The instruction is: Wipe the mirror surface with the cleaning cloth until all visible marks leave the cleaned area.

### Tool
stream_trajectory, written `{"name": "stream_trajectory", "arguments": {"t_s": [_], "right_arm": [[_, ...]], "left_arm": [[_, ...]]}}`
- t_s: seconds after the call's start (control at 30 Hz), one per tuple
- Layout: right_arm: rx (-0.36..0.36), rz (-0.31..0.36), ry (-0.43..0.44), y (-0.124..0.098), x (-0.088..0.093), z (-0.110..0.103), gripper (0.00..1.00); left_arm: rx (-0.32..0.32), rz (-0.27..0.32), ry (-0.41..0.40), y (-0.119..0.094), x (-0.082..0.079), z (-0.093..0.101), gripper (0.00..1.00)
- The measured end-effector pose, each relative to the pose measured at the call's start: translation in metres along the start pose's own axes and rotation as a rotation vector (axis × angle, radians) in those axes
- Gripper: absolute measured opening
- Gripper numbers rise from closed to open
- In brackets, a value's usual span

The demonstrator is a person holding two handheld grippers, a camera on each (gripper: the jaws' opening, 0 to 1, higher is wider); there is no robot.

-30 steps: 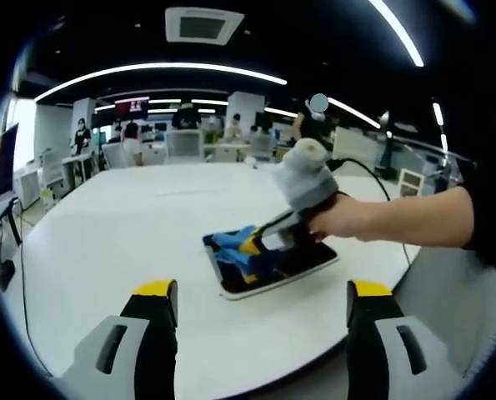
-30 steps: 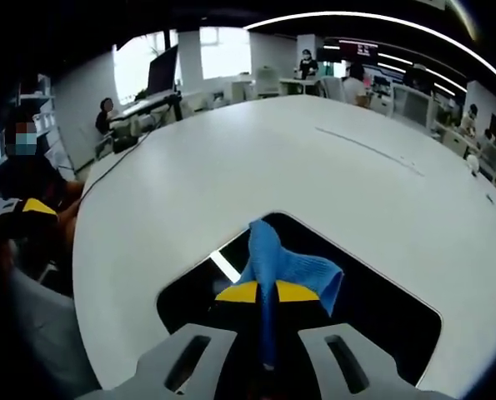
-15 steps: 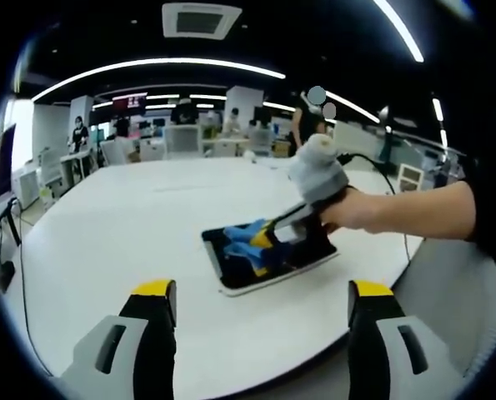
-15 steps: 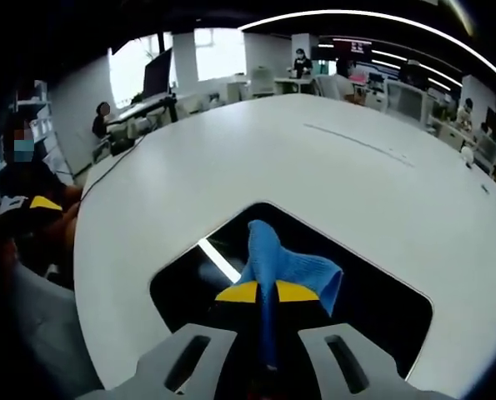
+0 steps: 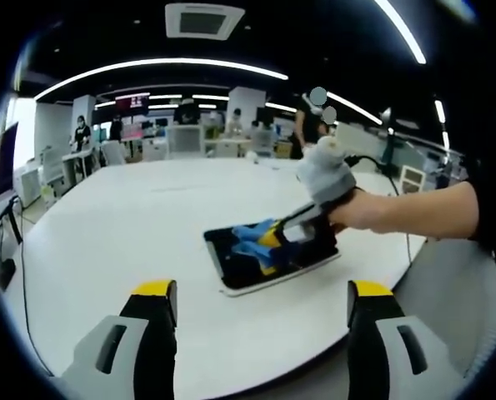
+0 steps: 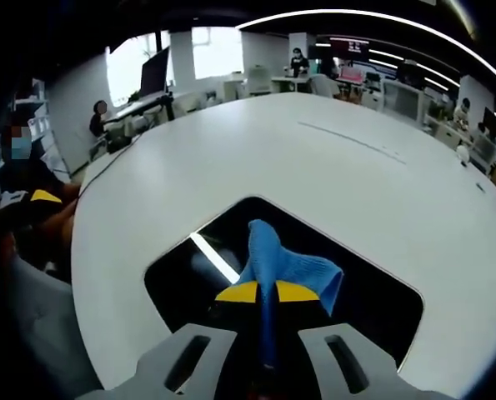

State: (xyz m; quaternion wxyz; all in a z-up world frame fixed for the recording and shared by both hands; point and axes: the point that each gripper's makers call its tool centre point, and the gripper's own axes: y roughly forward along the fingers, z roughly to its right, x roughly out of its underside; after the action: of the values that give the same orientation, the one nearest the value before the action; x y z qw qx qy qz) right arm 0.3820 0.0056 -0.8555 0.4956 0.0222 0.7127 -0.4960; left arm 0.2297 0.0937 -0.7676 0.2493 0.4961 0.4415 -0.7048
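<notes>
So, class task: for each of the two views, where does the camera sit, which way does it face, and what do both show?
Left gripper view: rides the left gripper, held off the table's edge, facing the mirror; its open jaws and the person's hand show.
Right gripper view: rides the right gripper, looking down its shut jaws at the cloth over the mirror.
Shared: mirror, cloth, table, right gripper.

I am working in a big open-plan office. Around my large white table (image 6: 231,167) there are rows of desks with monitors (image 5: 183,142) and people sitting at them. Long light strips (image 5: 164,68) run over the dark ceiling, with an air-conditioning unit (image 5: 204,18) between, and bright windows (image 6: 210,52) stand at the far side.
</notes>
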Motion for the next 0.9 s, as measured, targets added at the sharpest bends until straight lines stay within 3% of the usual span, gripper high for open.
{"name": "stream_trajectory", "arguments": {"t_s": [0.9], "right_arm": [[0.079, -0.026, 0.032, -0.031, 0.028, 0.039, 0.0]], "left_arm": [[0.005, -0.019, 0.004, 0.0, 0.002, 0.0, 0.83]]}}
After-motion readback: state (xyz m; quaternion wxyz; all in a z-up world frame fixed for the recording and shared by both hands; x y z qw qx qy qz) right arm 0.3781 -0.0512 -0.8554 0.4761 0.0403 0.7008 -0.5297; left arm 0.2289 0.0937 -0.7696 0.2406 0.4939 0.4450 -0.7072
